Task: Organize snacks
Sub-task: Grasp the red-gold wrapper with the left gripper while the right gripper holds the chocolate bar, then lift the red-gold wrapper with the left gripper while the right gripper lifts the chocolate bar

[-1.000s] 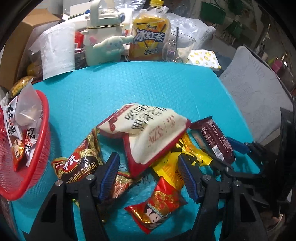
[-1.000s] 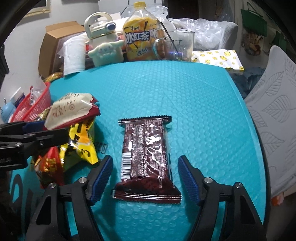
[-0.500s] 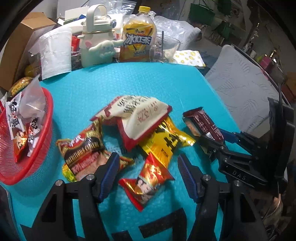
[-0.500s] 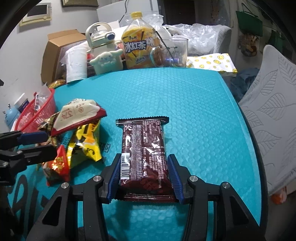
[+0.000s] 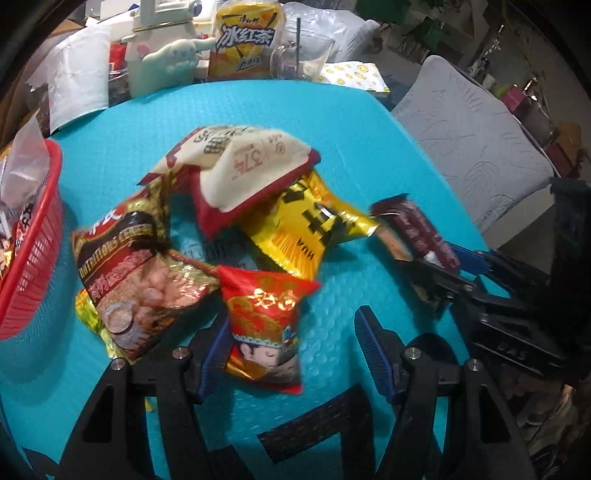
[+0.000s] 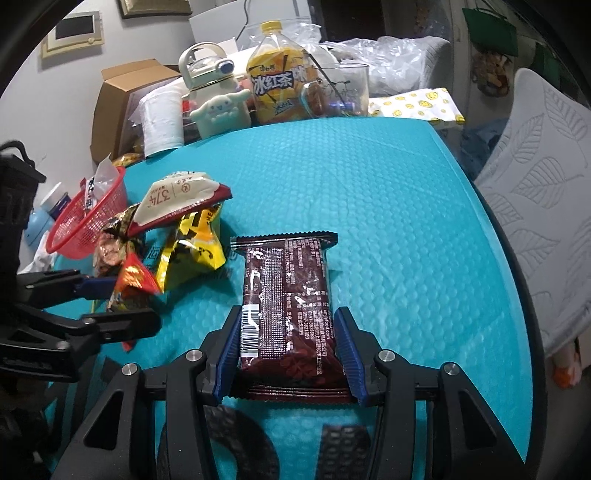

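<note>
The right claw (image 6: pixel 287 347) has just closed on the brown snack pack (image 6: pixel 287 295), which a second ago lay free between its open fingers near the right edge of the bench (image 6: pixel 369 206). The pack now seems ready to go to the red basket (image 6: pixel 86 221) at the left edge. The left claw (image 5: pixel 286 352) stays apart around the small red packet (image 5: pixel 264 325), not pressing it.

A cluttered home room: upper left hangs a framed picture (image 6: pixel 72 31); along the table's (image 6: pixel 369 206) far edge stand a bottle (image 6: pixel 275 88), cardboard box (image 6: pixel 122 99) and paper roll (image 6: pixel 162 120); a cushion (image 6: pixel 546 229) lies right.
</note>
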Demonstrator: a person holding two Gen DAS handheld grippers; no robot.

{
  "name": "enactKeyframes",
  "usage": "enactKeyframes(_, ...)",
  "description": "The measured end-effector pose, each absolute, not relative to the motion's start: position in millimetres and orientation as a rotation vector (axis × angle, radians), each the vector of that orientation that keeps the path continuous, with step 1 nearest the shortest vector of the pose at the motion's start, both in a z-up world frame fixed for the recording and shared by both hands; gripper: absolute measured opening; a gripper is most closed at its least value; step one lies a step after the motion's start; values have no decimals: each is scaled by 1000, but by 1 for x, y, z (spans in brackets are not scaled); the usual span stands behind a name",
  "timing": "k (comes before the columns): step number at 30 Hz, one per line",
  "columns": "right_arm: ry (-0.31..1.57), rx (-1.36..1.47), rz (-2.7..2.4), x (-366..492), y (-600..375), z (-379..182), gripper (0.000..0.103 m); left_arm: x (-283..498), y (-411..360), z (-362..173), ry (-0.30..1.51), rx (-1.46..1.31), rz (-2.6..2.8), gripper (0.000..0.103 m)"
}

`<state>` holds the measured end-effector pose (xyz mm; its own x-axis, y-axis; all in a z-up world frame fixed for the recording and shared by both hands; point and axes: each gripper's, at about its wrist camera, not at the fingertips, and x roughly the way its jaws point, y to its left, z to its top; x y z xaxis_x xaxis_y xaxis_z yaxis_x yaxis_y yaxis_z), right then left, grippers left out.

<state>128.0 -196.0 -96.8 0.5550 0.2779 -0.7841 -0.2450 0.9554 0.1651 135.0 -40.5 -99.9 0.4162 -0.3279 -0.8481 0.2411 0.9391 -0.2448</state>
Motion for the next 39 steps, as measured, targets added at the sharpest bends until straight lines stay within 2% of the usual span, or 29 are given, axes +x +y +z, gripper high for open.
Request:
enactKeyframes(1,934,38,307,126,-197,-97,48,133,-41,-100,1066,-88,-356,63)
enactKeyframes(4,936,40,306,121,-197,-97,48,130,-44,-100,1046,-49,-325,34)
enactKeyframes(5,937,40,307,119,-197,-97,48,129,-43,-100,1049,-51,-321,32)
enactKeyframes(30,978,13,351,62,-190,-100,49,86,-45,-96,1058,-49,-337,31)
enactKeyframes(39,977,-59,345,63,-177,-103,56,89,-46,-101,1057,-27,-322,31)
